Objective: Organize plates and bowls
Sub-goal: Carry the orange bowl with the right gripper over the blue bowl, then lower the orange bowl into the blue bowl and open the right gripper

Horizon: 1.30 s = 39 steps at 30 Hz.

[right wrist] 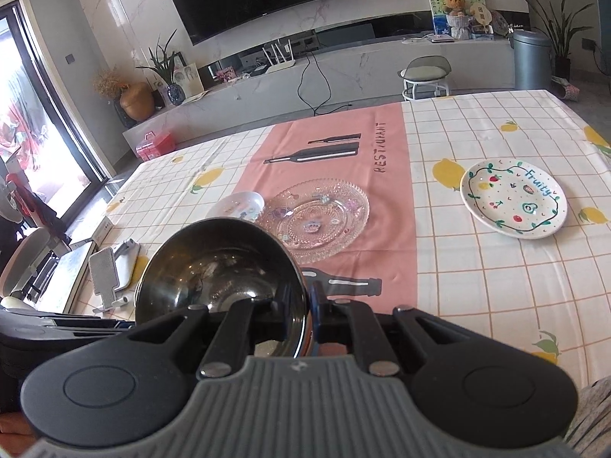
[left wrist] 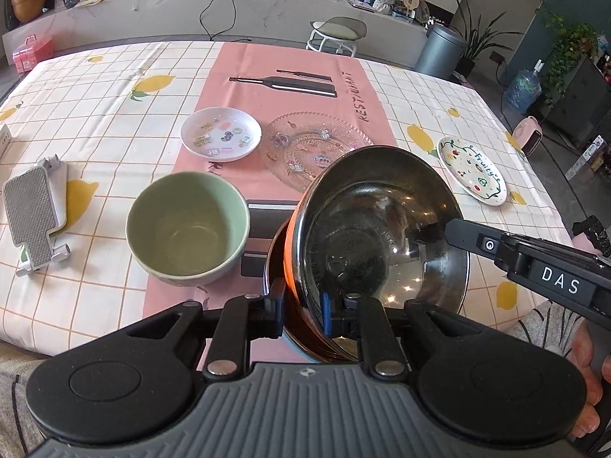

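Here, my left gripper [left wrist: 301, 315] and right gripper [right wrist: 307, 315] both pinch the tilted steel bowl's [left wrist: 382, 229] rim. It hangs over the pink runner [left wrist: 275, 65], green bowl [left wrist: 187, 229] at nine o'clock, glass plate [left wrist: 305, 152] at twelve.

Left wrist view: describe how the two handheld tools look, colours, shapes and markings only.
The left tool has a ribbed grey plate between two round black discs, black linkage arms with silver rivets, and a blue pad on one finger. The right tool is a black angular bar with a round screw and a label reading DAS in white letters. Pale patterned fabric shows beneath it.
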Each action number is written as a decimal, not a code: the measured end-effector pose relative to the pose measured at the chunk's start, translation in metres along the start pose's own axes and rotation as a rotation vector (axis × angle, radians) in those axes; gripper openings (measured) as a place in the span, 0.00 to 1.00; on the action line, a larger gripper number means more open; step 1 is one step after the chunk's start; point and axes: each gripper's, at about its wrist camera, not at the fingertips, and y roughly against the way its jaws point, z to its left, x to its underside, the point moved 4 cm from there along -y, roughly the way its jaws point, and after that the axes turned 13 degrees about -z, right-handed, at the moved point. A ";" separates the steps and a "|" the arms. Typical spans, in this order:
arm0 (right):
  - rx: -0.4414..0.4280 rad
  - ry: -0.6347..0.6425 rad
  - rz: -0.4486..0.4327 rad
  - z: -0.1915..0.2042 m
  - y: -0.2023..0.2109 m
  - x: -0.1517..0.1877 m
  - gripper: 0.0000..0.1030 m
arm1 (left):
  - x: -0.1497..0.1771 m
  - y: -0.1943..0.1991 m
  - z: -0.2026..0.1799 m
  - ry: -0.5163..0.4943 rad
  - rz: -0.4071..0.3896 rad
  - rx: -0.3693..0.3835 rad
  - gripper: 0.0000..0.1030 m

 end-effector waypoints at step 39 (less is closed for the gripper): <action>0.006 -0.147 0.039 -0.026 -0.039 0.008 0.12 | -0.003 -0.010 0.030 0.003 -0.095 -0.103 0.70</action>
